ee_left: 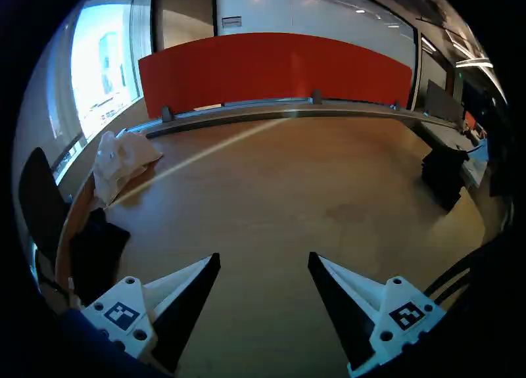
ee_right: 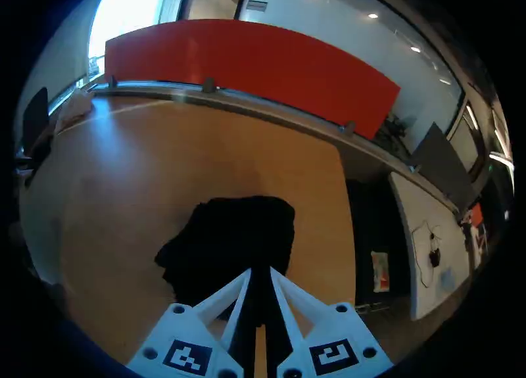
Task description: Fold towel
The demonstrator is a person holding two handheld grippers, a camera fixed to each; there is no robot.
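The left gripper (ee_left: 263, 256) is held low and nearly level, and its two fingers stand wide apart with nothing between them. The right gripper (ee_right: 260, 270) points forward and a little down. Its fingers are drawn almost together, with just a narrow dark slit between them up to the tips.

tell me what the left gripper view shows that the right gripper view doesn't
Left gripper view: the left gripper, open, nothing in it. Right gripper view: the right gripper, nearly closed, tips at a black towel; whether it grips is unclear. Both: the wooden table, the red partition and a pale crumpled cloth at the far corner, tiny in the right gripper view.
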